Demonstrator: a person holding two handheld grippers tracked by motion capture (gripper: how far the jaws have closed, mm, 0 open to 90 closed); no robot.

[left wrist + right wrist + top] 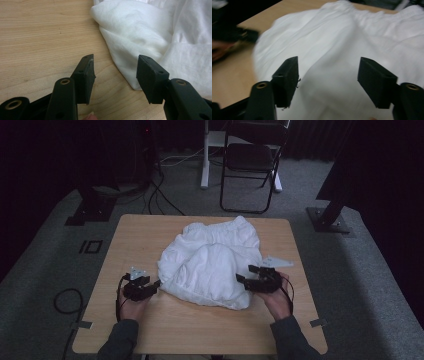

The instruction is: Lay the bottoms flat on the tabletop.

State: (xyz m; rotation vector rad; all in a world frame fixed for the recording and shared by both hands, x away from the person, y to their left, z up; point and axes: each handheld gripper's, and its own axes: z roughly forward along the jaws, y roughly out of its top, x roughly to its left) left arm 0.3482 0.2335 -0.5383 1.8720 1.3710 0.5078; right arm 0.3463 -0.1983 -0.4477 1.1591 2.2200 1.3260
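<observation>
Soft rumpled white cloth (212, 262) on woodgrain table (150, 235)

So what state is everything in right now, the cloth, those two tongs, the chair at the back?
White garment: crumpled in a heap on the table, not gripped.
Left tongs: open, at the garment's edge.
Right tongs: open, over the garment.
Folding chair: unfolded, unoccupied, on the floor behind the table.

High view looks down over the table (200, 330); both gripper views sit close, sharing the white cloth (212, 262).
</observation>
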